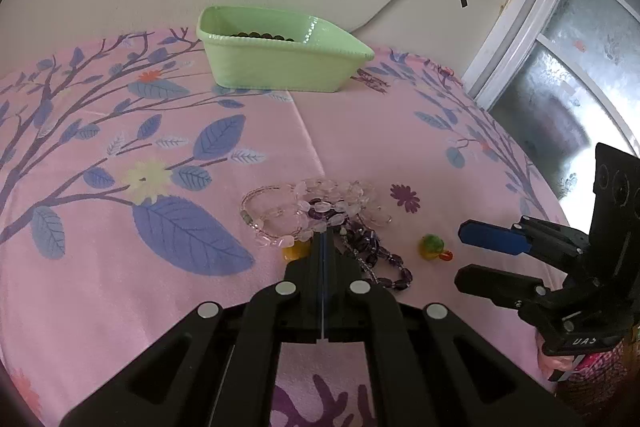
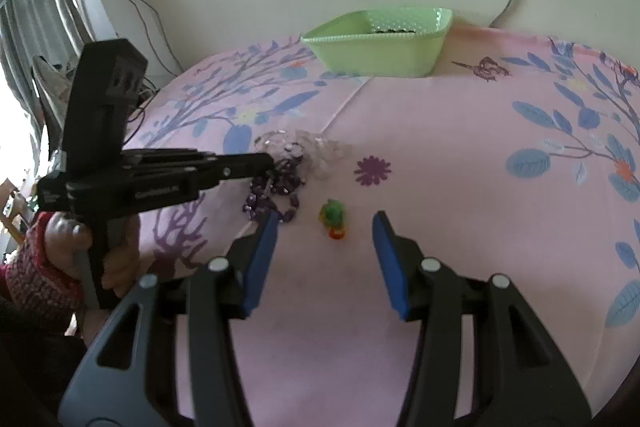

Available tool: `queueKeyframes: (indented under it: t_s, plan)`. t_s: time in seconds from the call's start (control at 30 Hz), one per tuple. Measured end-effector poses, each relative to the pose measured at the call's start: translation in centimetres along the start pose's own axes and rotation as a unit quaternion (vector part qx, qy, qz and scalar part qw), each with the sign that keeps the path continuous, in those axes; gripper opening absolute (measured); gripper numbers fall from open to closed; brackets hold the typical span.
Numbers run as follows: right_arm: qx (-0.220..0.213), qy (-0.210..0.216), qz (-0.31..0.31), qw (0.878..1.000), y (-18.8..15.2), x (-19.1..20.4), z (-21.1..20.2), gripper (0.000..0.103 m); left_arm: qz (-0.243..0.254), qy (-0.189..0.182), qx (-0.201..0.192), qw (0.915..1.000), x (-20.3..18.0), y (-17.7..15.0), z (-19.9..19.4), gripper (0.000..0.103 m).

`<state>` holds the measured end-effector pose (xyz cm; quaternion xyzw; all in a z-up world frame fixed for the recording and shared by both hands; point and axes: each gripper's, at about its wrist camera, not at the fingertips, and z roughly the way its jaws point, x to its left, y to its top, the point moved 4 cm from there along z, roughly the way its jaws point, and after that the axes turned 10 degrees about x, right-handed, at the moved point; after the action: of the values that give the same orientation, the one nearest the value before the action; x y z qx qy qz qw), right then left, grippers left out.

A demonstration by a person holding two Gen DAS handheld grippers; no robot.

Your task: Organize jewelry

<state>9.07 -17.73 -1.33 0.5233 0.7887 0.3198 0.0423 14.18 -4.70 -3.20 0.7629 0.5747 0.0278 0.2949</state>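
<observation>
The left tool (image 1: 323, 231) is closed tight, its tips at the heap of bead strands (image 1: 320, 211), clear ones tangled with purple; whether it pinches a strand I cannot tell. The right tool (image 2: 325, 223) stands partly open and empty over a small green-and-orange charm (image 2: 333, 217) (just beside the purple beads). A green tray (image 1: 280, 67) holding dark beads sits at the pink surface's (image 1: 380, 131) far edge.

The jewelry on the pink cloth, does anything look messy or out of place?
Yes. The clear bead bracelets and purple bead necklace lie tangled in one heap, and a small green and orange charm sits loose beside them, outside the green tray.
</observation>
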Motion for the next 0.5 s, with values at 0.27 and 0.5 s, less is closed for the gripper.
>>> queueKeyframes:
  t_s: [0.27,0.5]
  plan:
    - [0.010,-0.008,0.004,1.000,-0.04,-0.26,0.46,0.048,0.000,-0.002,0.000,1.0000,0.18,0.03,-0.10,0.001]
    - [0.013,-0.011,0.007,1.000,-0.05,-0.39,0.65,0.048,-0.005,-0.009,-0.001,0.9999,0.45,-0.11,-0.07,0.001]
